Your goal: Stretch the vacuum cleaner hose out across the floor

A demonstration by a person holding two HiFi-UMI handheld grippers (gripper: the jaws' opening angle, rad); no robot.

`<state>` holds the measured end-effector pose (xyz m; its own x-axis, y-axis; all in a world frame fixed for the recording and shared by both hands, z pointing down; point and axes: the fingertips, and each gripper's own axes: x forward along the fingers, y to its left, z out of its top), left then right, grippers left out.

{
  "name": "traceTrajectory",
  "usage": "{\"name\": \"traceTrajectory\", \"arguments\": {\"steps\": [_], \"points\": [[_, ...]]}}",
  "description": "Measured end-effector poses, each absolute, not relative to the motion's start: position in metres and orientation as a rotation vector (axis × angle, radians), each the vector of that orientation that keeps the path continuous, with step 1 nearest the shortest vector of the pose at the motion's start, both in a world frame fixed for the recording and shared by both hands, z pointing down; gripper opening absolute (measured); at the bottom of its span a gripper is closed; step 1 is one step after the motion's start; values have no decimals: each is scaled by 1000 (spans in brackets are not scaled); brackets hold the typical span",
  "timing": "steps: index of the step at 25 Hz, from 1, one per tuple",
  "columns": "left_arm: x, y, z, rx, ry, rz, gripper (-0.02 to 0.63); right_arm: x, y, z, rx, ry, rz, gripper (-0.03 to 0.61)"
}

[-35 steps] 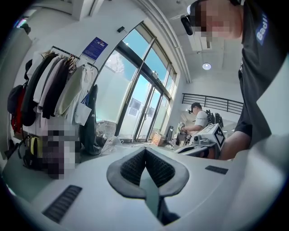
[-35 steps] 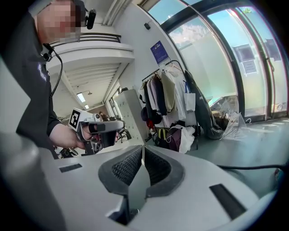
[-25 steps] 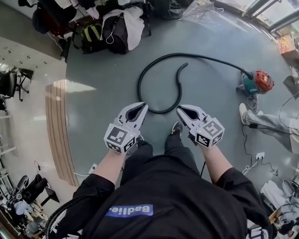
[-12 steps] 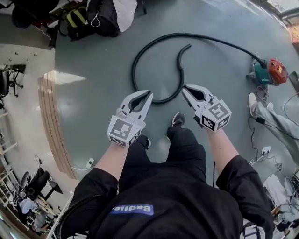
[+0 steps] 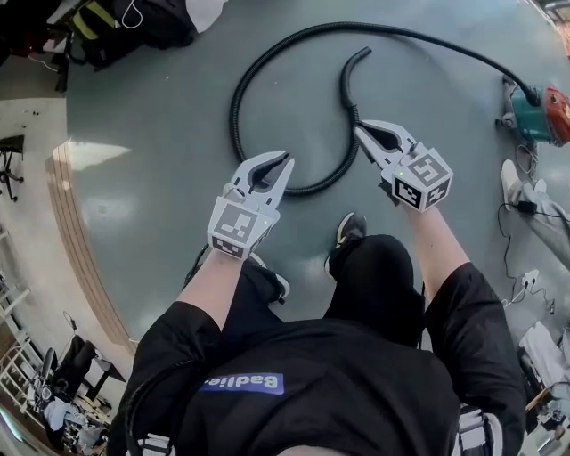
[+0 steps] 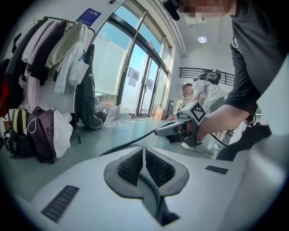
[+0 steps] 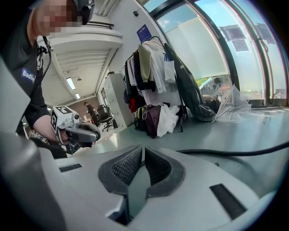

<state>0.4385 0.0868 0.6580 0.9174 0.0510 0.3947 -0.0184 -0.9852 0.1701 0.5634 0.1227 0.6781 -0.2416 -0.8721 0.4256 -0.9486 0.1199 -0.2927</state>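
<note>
1. The hose (image 5: 234,111) lies in a loose loop on the middle of the floor (image 5: 142,160). One end sits on the vacuum (image 5: 543,111) by the floor's right edge, and the free end (image 5: 363,55) curls back inside the loop, so nothing is stretched yet.
2. The left gripper (image 5: 287,162) has its jaws pressed together with nothing between them. Its tip hangs near the loop's lower arc, and its own view shows the hose lying beyond the jaws, apart from them.
3. The right gripper (image 5: 358,129) is likewise closed and empty, and points at the inner stretch that leads to the free end.
4. The two flank the loop's bottom, probably to take two spots and draw them apart. Both must open first.
5. A pull may drag the vacuum along. The bags (image 5: 134,27) at the top-left corner limit where the hose can run.
</note>
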Motion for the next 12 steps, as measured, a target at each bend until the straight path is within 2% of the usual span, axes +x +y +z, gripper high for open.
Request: {"name": "traceTrajectory", "arguments": {"steps": [5, 12], "points": [[465, 88, 784, 2944, 118, 659, 19, 588, 108, 782, 1792, -2237, 702, 9], [484, 151, 943, 2836, 395, 978, 126, 605, 121, 870, 1653, -2190, 717, 49]]}}
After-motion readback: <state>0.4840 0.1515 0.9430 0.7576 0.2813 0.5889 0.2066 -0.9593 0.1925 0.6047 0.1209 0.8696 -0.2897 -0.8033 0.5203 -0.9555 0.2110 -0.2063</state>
